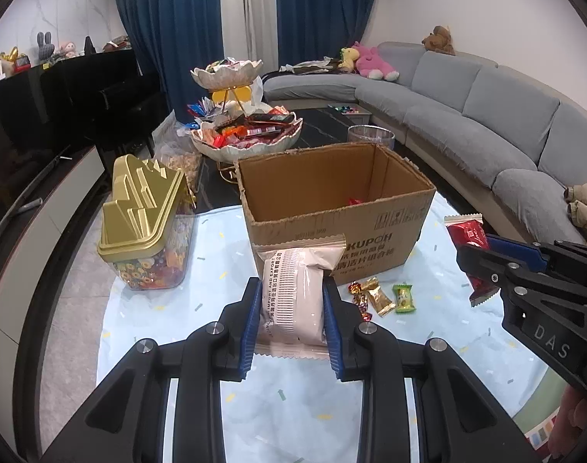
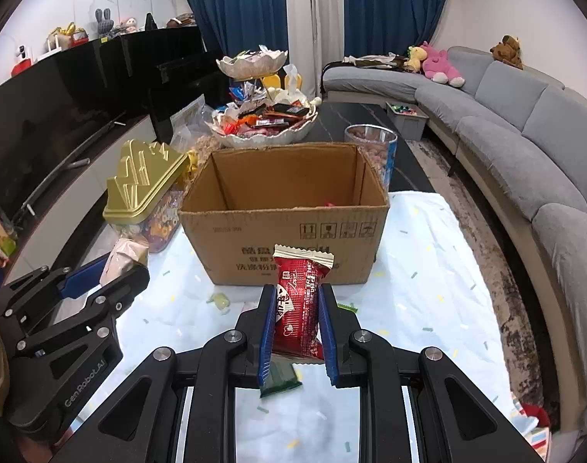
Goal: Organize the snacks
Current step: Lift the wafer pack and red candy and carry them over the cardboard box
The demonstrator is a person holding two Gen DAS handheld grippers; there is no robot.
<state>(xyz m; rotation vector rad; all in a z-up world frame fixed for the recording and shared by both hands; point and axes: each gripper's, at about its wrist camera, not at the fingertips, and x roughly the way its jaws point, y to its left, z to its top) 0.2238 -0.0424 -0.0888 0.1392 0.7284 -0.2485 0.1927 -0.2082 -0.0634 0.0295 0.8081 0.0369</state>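
Blue curtains (image 1: pixel 170 31) and a curved grey fabric sofa (image 1: pixel 467 115) are framing the left wrist view, where a counter under a pale blue cloth with confetti flecks (image 1: pixel 224 247) is carrying an open corrugated cardboard box (image 1: pixel 332 208) printed "KUPOH". The left tool (image 1: pixel 293 324) is clamping a pale pink foil snack packet (image 1: pixel 293 289), its side strip reading "IMPORT AND EXPORT", just in front of the box. A clear jar with a ridged gold lid (image 1: pixel 139 208) is standing to the left; small wrapped candies (image 1: pixel 382 295) are lying by the box's corner.

Seen from the right wrist, the right tool (image 2: pixel 296 328) is gripping a glossy red snack packet (image 2: pixel 299 305) with crimped cream ends, upright before the same box (image 2: pixel 285 227), whose front is showing handling symbols. A dark green wrapper (image 2: pixel 279 378) is lying on the cloth beneath.
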